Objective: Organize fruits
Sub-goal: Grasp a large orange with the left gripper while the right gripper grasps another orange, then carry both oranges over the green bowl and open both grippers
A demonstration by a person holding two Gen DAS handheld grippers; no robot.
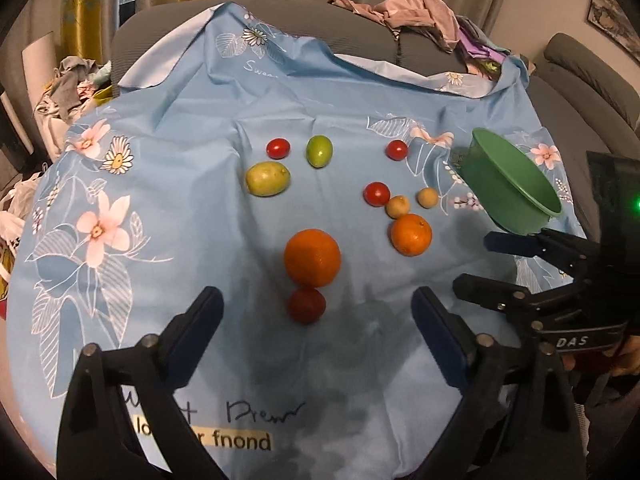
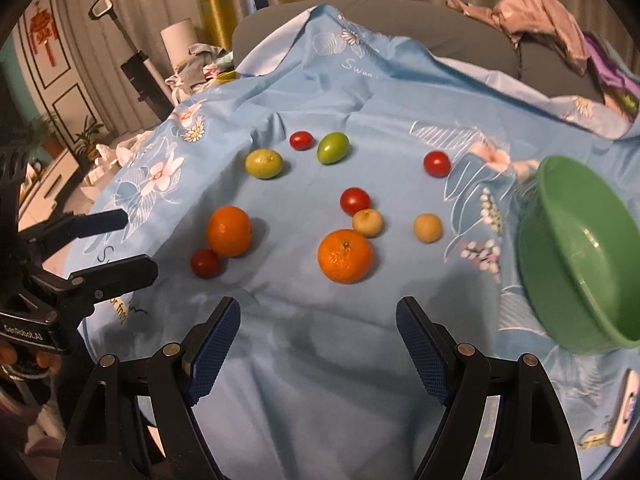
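Fruits lie spread on a light blue flowered cloth (image 1: 192, 128). In the left wrist view an orange (image 1: 312, 257) and a dark red tomato (image 1: 306, 305) sit just ahead of my open, empty left gripper (image 1: 316, 312). A second orange (image 1: 412, 234), two small tan fruits (image 1: 397, 206), red tomatoes (image 1: 376, 193) and two green fruits (image 1: 267, 178) lie farther out. A tilted green bowl (image 1: 516, 184) stands at the right. My right gripper (image 2: 318, 320) is open and empty, just short of the second orange (image 2: 345, 255); the bowl (image 2: 580, 256) is to its right.
A grey sofa back (image 1: 360, 28) with a heap of clothes (image 1: 420, 12) lies behind the cloth. More clothes and bags (image 1: 68, 88) lie at the left. A white device (image 2: 624, 408) rests on the cloth at the near right.
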